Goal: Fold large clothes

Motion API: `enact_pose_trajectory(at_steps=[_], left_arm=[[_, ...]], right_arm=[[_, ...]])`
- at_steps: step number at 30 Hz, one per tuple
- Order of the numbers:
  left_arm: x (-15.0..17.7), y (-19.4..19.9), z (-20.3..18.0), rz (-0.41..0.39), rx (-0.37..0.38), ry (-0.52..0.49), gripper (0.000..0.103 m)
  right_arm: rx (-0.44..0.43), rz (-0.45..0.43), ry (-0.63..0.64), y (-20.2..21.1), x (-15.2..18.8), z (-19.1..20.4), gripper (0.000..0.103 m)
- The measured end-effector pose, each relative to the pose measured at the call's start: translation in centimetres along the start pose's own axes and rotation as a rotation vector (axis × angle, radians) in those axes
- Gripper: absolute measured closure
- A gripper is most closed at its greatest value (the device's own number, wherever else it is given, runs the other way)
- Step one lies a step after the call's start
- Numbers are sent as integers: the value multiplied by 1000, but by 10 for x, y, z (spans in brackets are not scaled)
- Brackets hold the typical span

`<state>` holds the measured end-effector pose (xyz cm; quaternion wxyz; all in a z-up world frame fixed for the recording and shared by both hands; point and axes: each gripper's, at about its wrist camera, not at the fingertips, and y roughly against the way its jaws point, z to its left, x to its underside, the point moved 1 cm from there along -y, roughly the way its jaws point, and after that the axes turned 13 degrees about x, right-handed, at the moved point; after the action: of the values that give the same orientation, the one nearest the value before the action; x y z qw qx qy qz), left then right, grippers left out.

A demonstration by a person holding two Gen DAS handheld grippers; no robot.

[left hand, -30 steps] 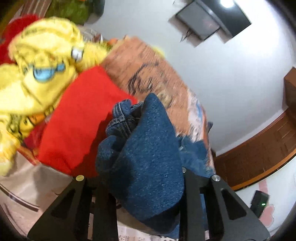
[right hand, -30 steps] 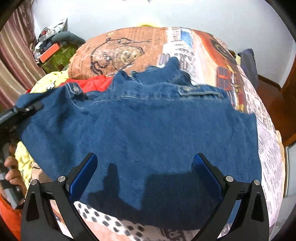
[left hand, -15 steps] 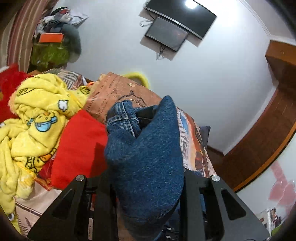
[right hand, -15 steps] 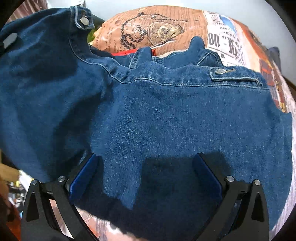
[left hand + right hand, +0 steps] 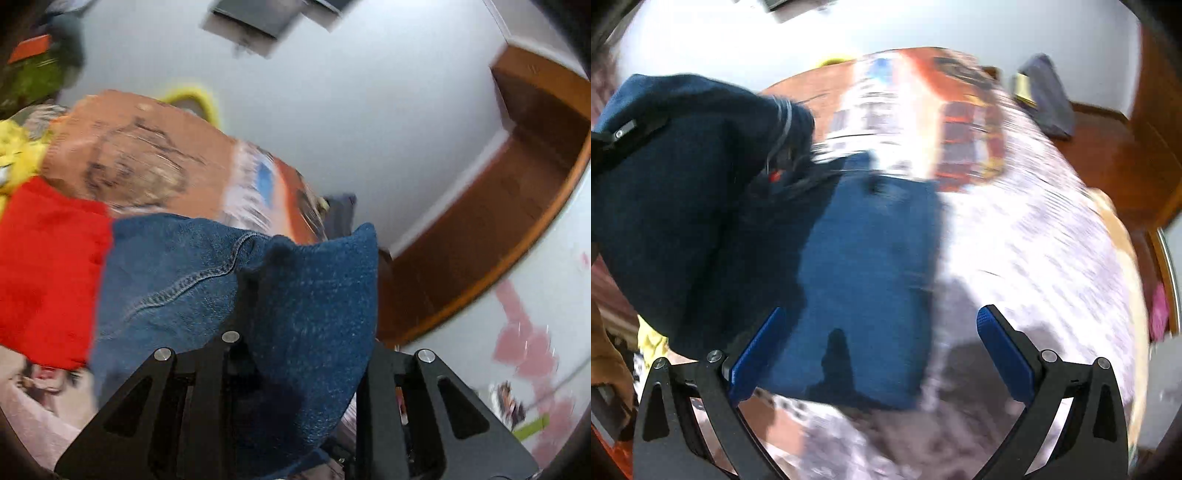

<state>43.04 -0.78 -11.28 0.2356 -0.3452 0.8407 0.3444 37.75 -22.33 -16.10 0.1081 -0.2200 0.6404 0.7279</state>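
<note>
Right wrist: denim garment runs lengthwise away from camera.

**Left grips, right spread wide**

The left gripper has its jaws closed on a fold of denim jacket bunched between them. The right gripper has its blue-padded jaws wide apart with nothing between them. A bare hand shows left of the right jaws.

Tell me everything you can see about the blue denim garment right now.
The denim garment is dark blue, heavy-looking cloth with a pale stitched seam. One bunched part is pinched in the left claw and lifted; the rest lies on the printed bedspread, beside a red cloth. The right claw hovers open above it.
</note>
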Motion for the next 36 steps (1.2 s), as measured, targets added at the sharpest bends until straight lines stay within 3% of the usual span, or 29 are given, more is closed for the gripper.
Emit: enact_pose_trajectory(at_steps=[7,12,21,22,24,26,31,36], left_arm=[[77,-65,-48,262,-69,-296,81],[123,-82,-33,427,-102,-329,81],[134,-67,-44,503,-84,-429,78],[135,-63,-45,511,-72,-433,75],[132,-60,-43,527,-34,-416,53],[131,-49,-44,547,31,-373,38],[124,-11,-49,526,43,-385,37],[94,36,-33,415,-55,-401,25]], right_arm=[[63,21,-105,2,18,-60,0],[87,35,-121,4,27,-76,0],[111,7,-70,25,39,-80,0],[109,-1,-66,28,39,-78,0],[104,-19,-58,34,38,-75,0],[99,-35,-52,42,36,-72,0],[83,-86,-31,59,28,-57,0],[58,-133,6,70,20,-31,0]])
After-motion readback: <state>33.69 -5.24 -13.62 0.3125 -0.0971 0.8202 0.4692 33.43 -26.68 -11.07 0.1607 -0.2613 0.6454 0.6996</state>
